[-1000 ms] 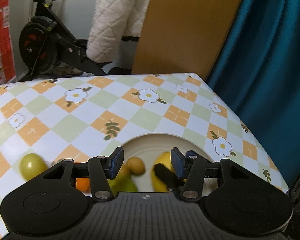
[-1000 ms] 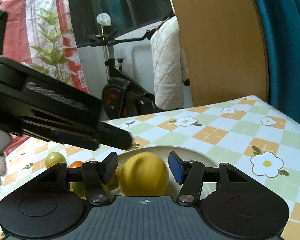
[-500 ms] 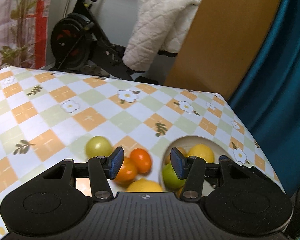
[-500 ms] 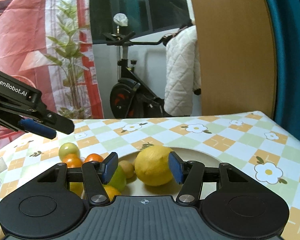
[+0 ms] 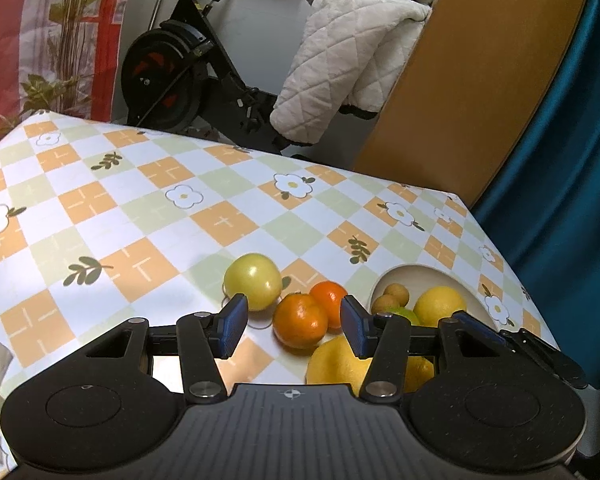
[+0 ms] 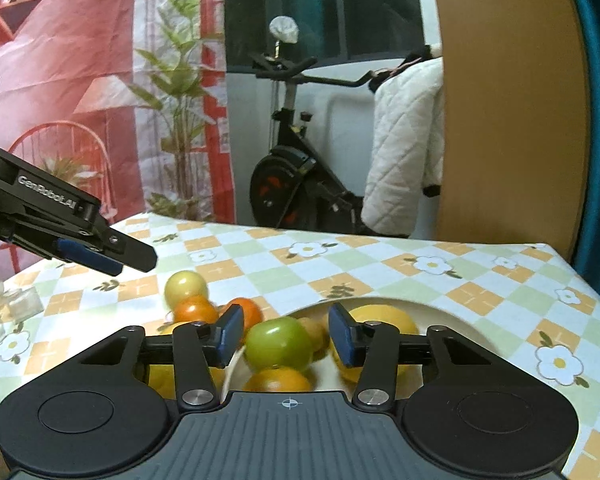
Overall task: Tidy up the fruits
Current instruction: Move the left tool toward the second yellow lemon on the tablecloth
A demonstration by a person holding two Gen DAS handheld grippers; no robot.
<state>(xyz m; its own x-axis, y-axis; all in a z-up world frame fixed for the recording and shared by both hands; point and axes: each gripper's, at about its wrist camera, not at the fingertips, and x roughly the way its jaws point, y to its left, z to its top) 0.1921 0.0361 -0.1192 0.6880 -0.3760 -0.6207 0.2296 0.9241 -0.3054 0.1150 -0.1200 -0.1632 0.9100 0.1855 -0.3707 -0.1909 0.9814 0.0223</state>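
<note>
A checked tablecloth (image 5: 140,220) is carrying everything. A white bowl (image 5: 456,280) is sitting ahead-right of the left gripper (image 5: 294,324), whose fingers are gaping with nothing between them. It is already holding a lemon (image 5: 440,304), a green fruit (image 6: 278,344) between the right gripper (image 6: 286,334)'s parted, unclamped fingers, and small brown fruits (image 5: 392,296). Loose fruit is waiting: another lemon (image 5: 336,360), a pale apple (image 5: 252,280), two oranges (image 5: 300,320).

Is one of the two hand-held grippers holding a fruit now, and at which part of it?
No. The left hand-held gripper is open above the oranges on the table, and the right hand-held gripper is open above the green fruit. Neither touches a fruit.
</note>
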